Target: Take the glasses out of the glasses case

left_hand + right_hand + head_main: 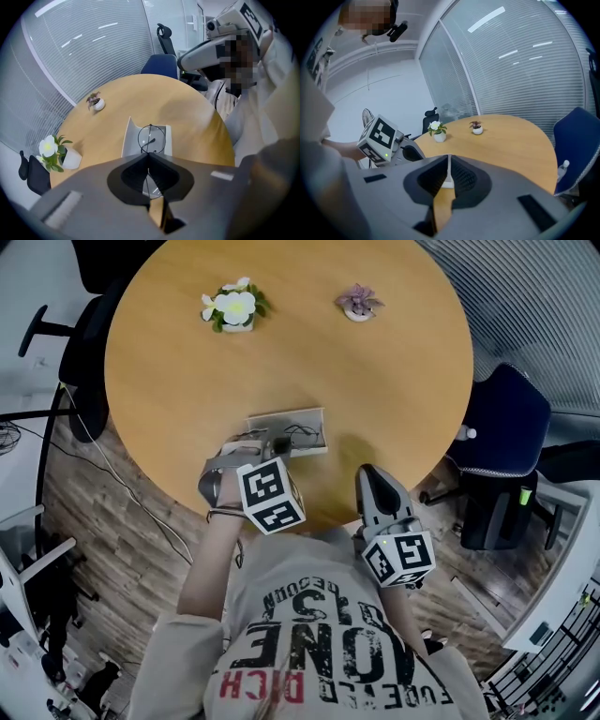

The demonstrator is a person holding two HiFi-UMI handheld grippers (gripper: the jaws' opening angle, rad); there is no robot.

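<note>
Left claw point(149, 155) pinches round wire glasses point(151, 138) above the open glasses case point(129, 140), at 12 o'clock from it on the desk point(187, 112). Right claw point(449, 163) is closed, empty. Shirt point(323, 648) reads "ONE".

our left gripper point(265, 442) tipped steeply down, jaws pinched on the glasses point(151, 139), our right gripper point(372, 472) jaws together, empty

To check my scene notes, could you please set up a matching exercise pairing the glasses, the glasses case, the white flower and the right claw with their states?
1 glasses
2 glasses case
3 white flower
4 right claw

a lies open on the table
b shut and empty
c pinched in the left claw
d stands in a white pot

Pairs: 1-c, 2-a, 3-d, 4-b
</note>
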